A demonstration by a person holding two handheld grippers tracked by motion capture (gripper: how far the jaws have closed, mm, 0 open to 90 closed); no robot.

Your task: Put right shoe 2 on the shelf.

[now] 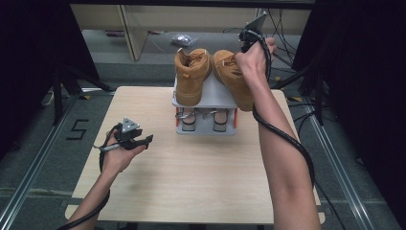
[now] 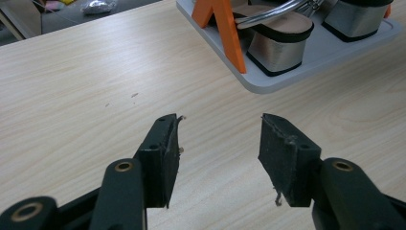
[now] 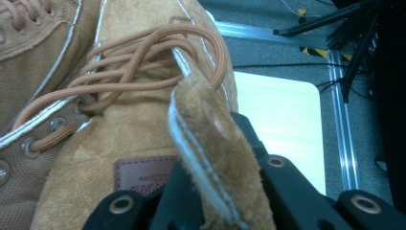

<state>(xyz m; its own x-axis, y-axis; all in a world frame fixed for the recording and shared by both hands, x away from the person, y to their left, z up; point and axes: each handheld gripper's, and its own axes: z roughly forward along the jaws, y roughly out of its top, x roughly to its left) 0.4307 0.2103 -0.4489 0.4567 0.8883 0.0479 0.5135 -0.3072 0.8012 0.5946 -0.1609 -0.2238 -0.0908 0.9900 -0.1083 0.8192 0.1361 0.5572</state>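
Right tan suede boot (image 1: 233, 76) is tilted, toe hanging off the front edge of the grey two-tier shoe rack (image 1: 213, 93), heel end up by the hand. Its twin, the left boot (image 1: 191, 74), sits flat on the top shelf just beside it. Right gripper (image 3: 210, 191) is pinched on the boot's collar flap (image 3: 210, 143) next to the laces (image 3: 143, 62); jaws nearly closed with the suede between them.

Step in hand, as I read it: seating this boot on the top shelf next to its pair. Next move calls for levelling it, sliding it back till the sole lies fully on the shelf, then letting go.

Silver-heeled sandals (image 2: 277, 40) sit on the lower shelf. Left gripper (image 2: 218, 146) hovers over the wooden table (image 1: 191, 172), jaws well apart, holding nothing.
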